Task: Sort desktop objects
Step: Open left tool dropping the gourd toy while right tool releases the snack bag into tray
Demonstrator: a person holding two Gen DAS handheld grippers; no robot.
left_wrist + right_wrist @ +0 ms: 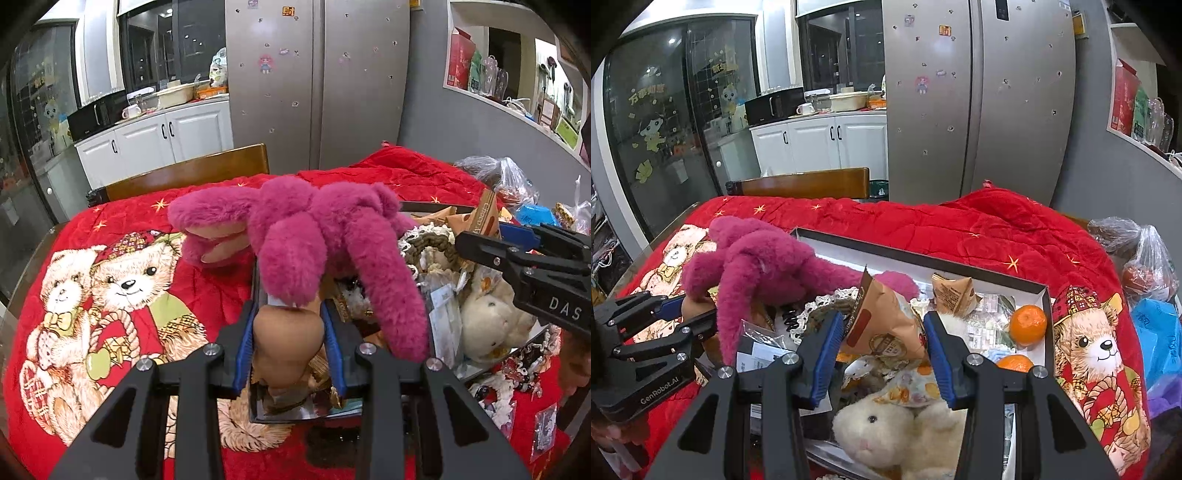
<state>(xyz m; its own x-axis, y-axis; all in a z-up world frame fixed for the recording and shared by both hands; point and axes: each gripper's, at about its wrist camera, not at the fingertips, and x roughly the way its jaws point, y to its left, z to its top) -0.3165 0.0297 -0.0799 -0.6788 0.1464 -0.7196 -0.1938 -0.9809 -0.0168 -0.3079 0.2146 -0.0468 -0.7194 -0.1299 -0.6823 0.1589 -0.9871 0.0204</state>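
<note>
A magenta plush bear (314, 229) hangs over the left rim of a shallow white-lined box (923, 254). My left gripper (288, 317) is shut on its tan foot (288, 343). In the right wrist view that left gripper (683, 306) sits at the far left with the plush bear (764, 258) draped above it. My right gripper (882, 321) is shut on an upright brown paper snack bag (886, 325) above the box. The left wrist view shows this right gripper (491, 238) reaching in from the right edge.
The box holds a cream plush toy (897, 435), two oranges (1028, 325), a wrapped brown packet (951, 291) and crocheted pieces. A red bear-print blanket (997, 229) covers the table. Plastic bags (1145, 258) lie at the right; a wooden chair back (805, 186) stands behind.
</note>
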